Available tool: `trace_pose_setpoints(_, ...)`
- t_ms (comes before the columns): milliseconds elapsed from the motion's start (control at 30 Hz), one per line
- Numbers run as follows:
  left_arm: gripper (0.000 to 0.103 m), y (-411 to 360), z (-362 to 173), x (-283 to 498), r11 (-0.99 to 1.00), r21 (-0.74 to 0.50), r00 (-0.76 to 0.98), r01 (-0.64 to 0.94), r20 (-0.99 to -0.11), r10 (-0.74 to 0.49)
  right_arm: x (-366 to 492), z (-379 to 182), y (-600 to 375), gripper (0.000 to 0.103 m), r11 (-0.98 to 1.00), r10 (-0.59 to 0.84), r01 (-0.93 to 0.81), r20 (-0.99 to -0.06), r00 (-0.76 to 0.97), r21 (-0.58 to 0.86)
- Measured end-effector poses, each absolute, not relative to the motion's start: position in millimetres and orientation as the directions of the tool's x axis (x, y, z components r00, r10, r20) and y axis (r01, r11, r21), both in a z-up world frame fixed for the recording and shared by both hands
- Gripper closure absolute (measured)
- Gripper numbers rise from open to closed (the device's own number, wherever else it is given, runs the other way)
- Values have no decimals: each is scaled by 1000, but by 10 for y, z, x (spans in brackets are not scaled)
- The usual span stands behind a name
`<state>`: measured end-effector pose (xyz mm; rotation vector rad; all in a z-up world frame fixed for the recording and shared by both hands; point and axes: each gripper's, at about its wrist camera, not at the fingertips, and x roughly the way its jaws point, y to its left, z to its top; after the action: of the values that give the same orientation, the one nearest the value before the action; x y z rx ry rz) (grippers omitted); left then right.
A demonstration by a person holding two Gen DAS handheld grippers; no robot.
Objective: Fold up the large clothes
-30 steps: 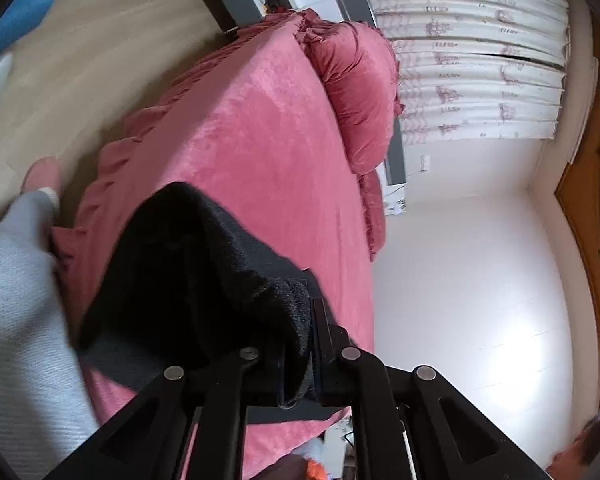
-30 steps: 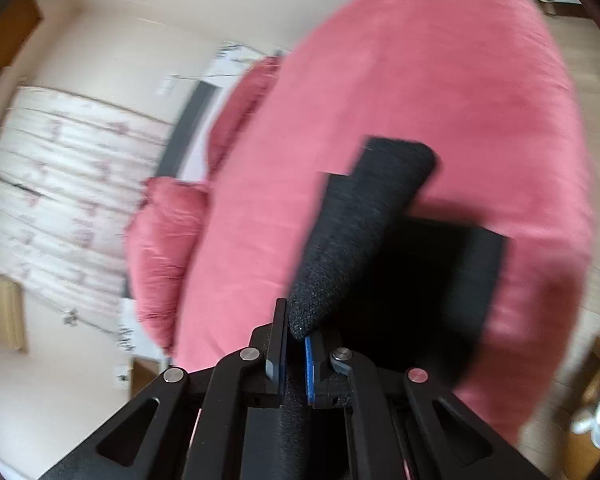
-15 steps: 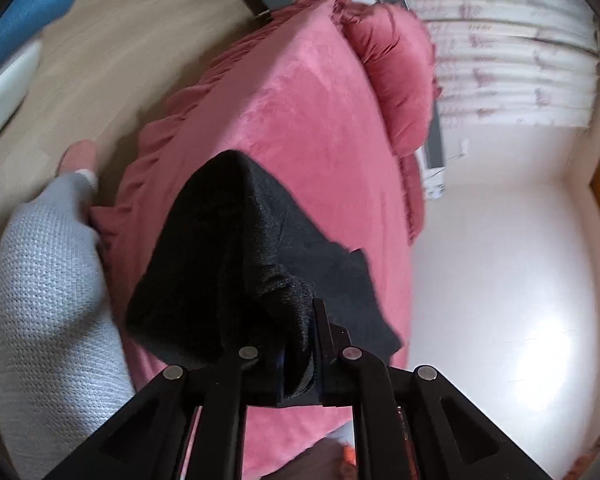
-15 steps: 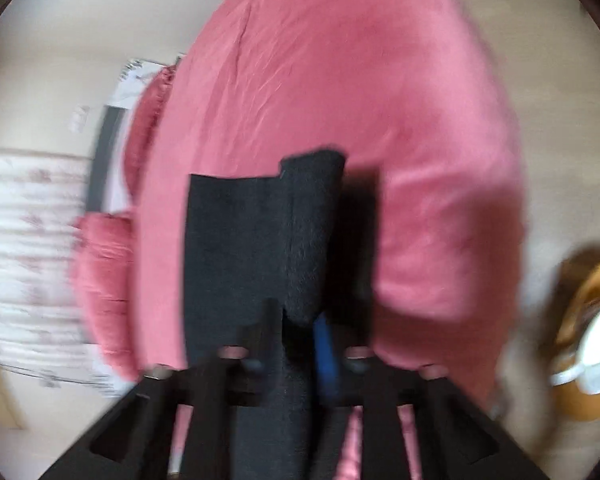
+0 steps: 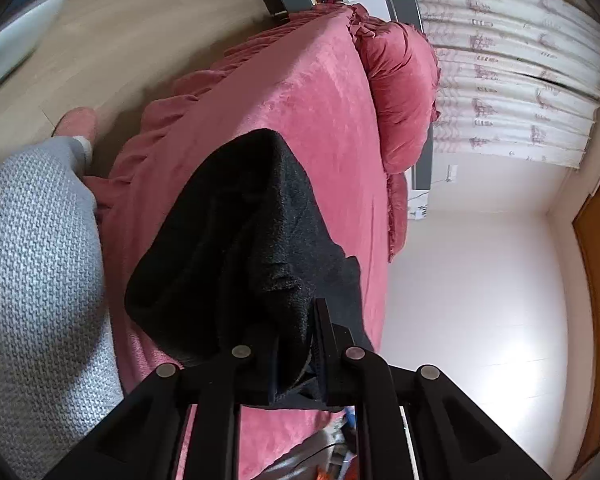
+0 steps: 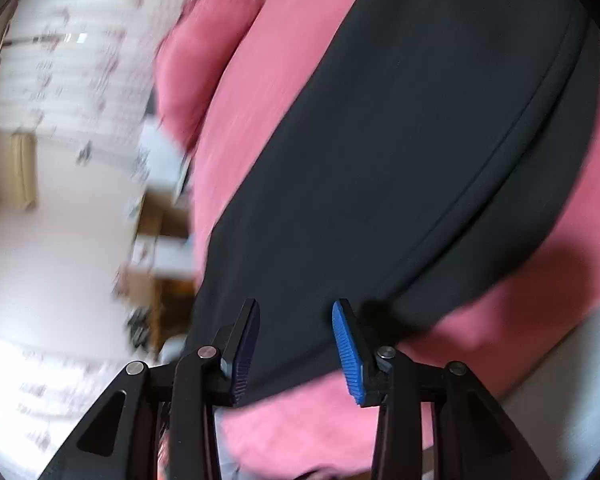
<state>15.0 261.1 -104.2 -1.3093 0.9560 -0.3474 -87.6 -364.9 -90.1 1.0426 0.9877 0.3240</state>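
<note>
A black garment (image 5: 240,240) hangs bunched from my left gripper (image 5: 298,332), which is shut on a thick fold of it above the pink bed (image 5: 320,100). In the right wrist view the same black garment (image 6: 400,140) lies spread flat on the pink bed cover (image 6: 268,52), with a seam line running across it. My right gripper (image 6: 294,308) hovers low over its near edge. Its blue pads (image 6: 346,352) stand apart with nothing pinched between them. This view is blurred by motion.
A pink pillow (image 5: 404,92) lies at the head of the bed, below white patterned curtains (image 5: 512,80). A person's grey knit trouser leg (image 5: 32,260) and pink slipper (image 5: 78,122) stand against the bed's side. Wooden floor (image 5: 120,40) lies beyond.
My right gripper let go of the rolled black fold, opened, and swung quickly across the bed to the flat part of the garment. My left gripper sank a little, still holding its fold.
</note>
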Motion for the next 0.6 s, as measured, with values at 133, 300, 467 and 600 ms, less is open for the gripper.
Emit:
trace_pose_setpoints(133,91,2630,-1086,157,243,-928,591,-281,-367,-719,-925,-1125,-3386,65,460,650,280,-534,541,843)
trace_pose_setpoints(300,91,2621,-1075,198,254,-930,581,-264,-364,-728,-957,-1407,-3593,78,317,583,399,-509,633,860)
trace_pose_setpoints(467,94,2624,-832,238,239,-934,588,-266,-353,-728,-1002,-1271,-3671,96,228,585,355,-419,695,907)
trace_pose_setpoints(600,95,2584,-342,121,280,-950,591,-136,-305,-747,-1277,-595,-3800,97,263,569,195,-315,759,945)
